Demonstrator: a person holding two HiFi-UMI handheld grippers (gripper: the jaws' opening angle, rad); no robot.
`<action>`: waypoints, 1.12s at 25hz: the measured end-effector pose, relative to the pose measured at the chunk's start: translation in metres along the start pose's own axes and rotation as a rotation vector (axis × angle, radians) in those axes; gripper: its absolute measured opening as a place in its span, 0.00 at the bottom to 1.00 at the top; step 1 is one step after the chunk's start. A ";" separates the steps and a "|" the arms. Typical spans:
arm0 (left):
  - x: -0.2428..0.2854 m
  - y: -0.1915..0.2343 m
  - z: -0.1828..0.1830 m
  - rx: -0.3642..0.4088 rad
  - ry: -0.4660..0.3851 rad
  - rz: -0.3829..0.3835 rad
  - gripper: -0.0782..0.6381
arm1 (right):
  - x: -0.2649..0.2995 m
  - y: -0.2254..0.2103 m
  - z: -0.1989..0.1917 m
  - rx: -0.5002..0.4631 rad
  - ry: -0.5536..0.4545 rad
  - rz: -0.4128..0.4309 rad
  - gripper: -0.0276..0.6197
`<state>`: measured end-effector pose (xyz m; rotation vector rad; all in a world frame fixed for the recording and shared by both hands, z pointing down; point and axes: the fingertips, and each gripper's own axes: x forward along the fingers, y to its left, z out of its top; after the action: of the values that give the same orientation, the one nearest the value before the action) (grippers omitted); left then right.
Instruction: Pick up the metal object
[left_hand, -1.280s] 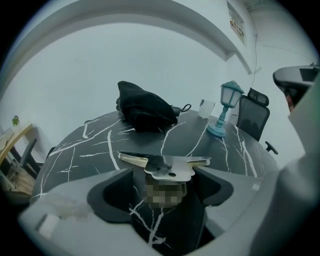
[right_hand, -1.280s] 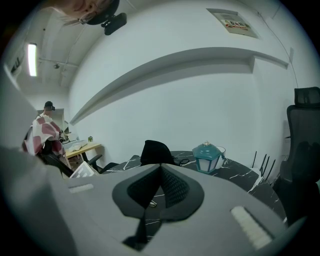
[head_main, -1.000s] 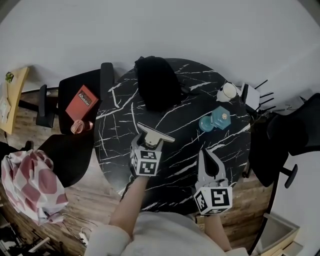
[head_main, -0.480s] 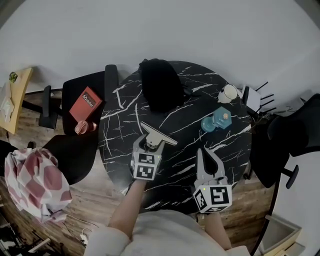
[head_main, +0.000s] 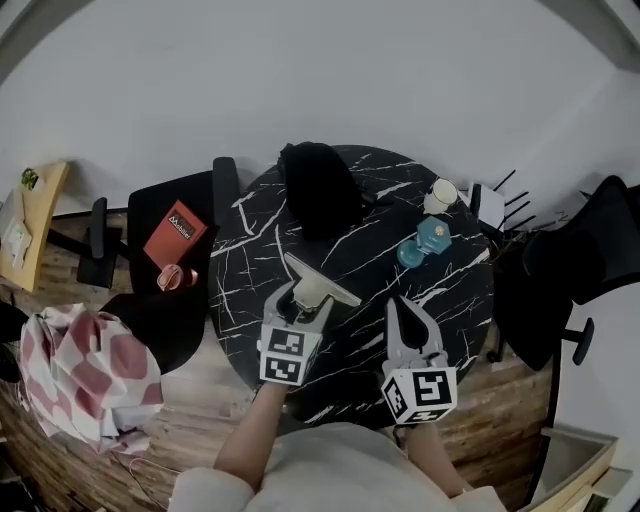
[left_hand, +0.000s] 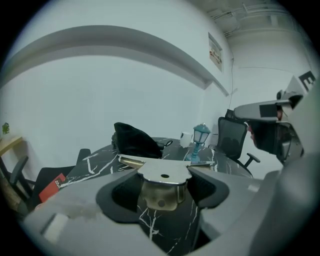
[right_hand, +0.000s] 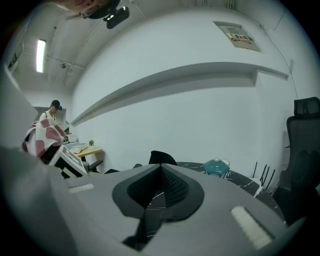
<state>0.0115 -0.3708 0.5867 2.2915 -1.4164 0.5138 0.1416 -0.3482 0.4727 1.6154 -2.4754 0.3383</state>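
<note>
Jaws first: the left gripper (head_main: 303, 303) has just been closing, and its pads now sit on either side of the metal object (left_hand: 162, 174), clamped on the narrow brass-toned stem just under the wide flat blade. The blade lies crosswise over the jaw tips, roughly level, with a small hole in its middle. From the head view the piece hangs clear of the black marble table (head_main: 445, 290), above its middle and a touch toward seven o'clock.

The right gripper (right_hand: 160, 175) is pressed together on nothing, idle at about five o'clock.

By the look of it this is stiff sheet metal: no give, light to middling weight, smooth enough to slide between the pads. The stem seems the right place to hold it, close under the blade, so the wide top cannot swing. The thin blade edges look like a poor hold, and the long crossbar could twist the piece if the grip sits off centre.

Further out, a black bag (head_main: 318, 190) rests at twelve o'clock, a blue lantern (head_main: 425, 240) at two, and a white cup (head_main: 438, 195) just beyond it.
</note>
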 end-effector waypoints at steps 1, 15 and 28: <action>-0.007 -0.001 0.006 0.006 -0.018 -0.007 0.52 | -0.002 0.003 0.003 -0.007 -0.008 -0.005 0.05; -0.097 -0.009 0.048 0.057 -0.181 -0.086 0.52 | -0.055 0.034 0.041 -0.061 -0.133 -0.093 0.05; -0.163 -0.015 0.077 0.086 -0.320 -0.128 0.52 | -0.113 0.061 0.066 -0.088 -0.227 -0.202 0.05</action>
<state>-0.0357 -0.2812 0.4370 2.6028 -1.3963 0.1762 0.1300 -0.2432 0.3743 1.9407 -2.4107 0.0189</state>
